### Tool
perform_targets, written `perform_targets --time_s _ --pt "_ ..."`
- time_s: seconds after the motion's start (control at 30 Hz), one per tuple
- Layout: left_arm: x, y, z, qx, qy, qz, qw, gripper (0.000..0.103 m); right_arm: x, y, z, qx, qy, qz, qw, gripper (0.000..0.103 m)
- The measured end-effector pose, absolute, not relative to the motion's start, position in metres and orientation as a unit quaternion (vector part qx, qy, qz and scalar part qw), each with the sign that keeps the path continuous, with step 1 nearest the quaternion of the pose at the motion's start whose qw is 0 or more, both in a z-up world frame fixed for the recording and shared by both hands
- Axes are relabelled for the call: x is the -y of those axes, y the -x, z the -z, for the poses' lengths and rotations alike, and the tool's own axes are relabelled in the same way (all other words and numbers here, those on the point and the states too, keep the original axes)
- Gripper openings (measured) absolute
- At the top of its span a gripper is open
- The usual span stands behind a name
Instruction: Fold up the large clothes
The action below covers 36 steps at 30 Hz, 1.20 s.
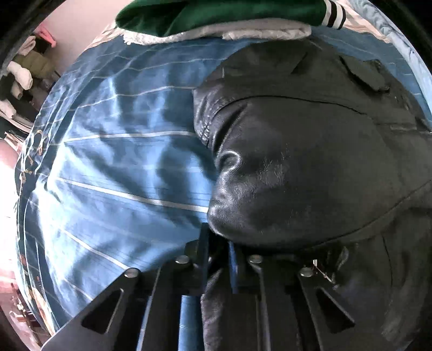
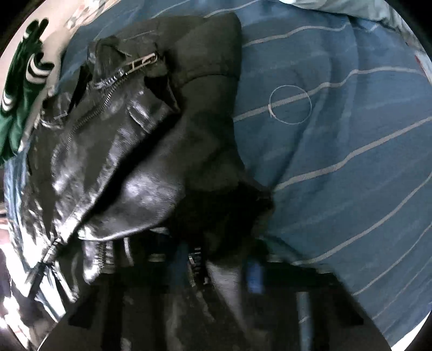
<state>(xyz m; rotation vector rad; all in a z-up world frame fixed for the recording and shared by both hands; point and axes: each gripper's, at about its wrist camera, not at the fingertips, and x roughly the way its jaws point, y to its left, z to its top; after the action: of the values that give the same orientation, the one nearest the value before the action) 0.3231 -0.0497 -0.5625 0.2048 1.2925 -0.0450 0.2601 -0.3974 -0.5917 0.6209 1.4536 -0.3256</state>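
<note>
Two hand-held grippers point(image 1: 218, 259) point(image 2: 221, 259) each pinching one black leather jacket point(image 1: 310, 167), one striped bedsheet point(image 1: 113, 162)

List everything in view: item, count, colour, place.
black leather jacket with metal zipper: 1, black, lying on the bed, bunched toward both grippers.
blue striped bed cover: 1, blue with pale lines, under the jacket.
green garment with black-and-white striped cuffs: 1, green, far edge of the bed beyond the jacket.
pale grey cloth: 1, grey, under the green garment.
pile of clothes: several, olive, white, pink, off the bed at left.
left hand-held gripper: 1, black, closed on jacket leather.
right hand-held gripper: 1, black, blurred, jacket fabric between its fingers.
</note>
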Motion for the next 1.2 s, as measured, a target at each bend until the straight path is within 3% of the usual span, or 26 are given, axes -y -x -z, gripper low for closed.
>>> perform_targets --time_s 0.3,0.43,0.5,0.63,0.67,0.73,0.77,0.8,0.83,1.03,1.1,1.2 --pt "0.016 -0.323 0.526 -0.598 -0.072 0.051 0.797 0.005 0.405 -0.228 0.566 -0.616 -0.455 0.071 0.640 0.008" --pt "-0.002 -0.320 0.544 -0.627 -0.080 0.064 0.773 0.005 0.421 -0.211 0.581 -0.653 -0.423 0.129 0.615 0.008" --pt "-0.014 -0.324 0.554 -0.641 -0.084 0.053 0.761 0.012 0.415 -0.218 0.593 -0.685 -0.393 0.151 0.594 0.011" --pt "-0.028 -0.317 0.542 -0.646 -0.054 0.022 0.761 0.012 0.405 -0.243 0.559 -0.691 -0.358 0.183 0.600 0.027" --pt "-0.031 -0.315 0.538 -0.643 -0.053 0.014 0.764 0.017 0.397 -0.250 0.548 -0.684 -0.361 0.192 0.604 0.030" --pt "-0.041 -0.313 0.527 -0.633 -0.041 -0.005 0.773 0.053 0.390 -0.252 0.532 -0.669 -0.373 0.202 0.610 0.036" --pt "-0.045 -0.313 0.523 -0.629 -0.035 -0.018 0.776 0.092 0.385 -0.254 0.524 -0.664 -0.368 0.213 0.614 0.040" --pt "-0.050 -0.314 0.517 -0.621 -0.023 -0.031 0.783 0.099 0.378 -0.258 0.513 -0.663 -0.353 0.228 0.620 0.050" --pt "-0.052 -0.315 0.514 -0.615 -0.016 -0.033 0.788 0.099 0.376 -0.258 0.508 -0.664 -0.343 0.237 0.621 0.057" --pt "-0.038 -0.345 0.507 -0.580 -0.026 -0.055 0.812 0.099 0.398 -0.260 0.481 -0.568 -0.442 0.206 0.663 0.058" --pt "-0.025 -0.356 0.505 -0.569 -0.041 -0.057 0.820 0.099 0.413 -0.275 0.497 -0.544 -0.479 0.186 0.663 0.058" --pt "-0.010 -0.368 0.503 -0.557 -0.055 -0.056 0.827 0.099 0.415 -0.307 0.538 -0.580 -0.477 0.192 0.632 0.058"
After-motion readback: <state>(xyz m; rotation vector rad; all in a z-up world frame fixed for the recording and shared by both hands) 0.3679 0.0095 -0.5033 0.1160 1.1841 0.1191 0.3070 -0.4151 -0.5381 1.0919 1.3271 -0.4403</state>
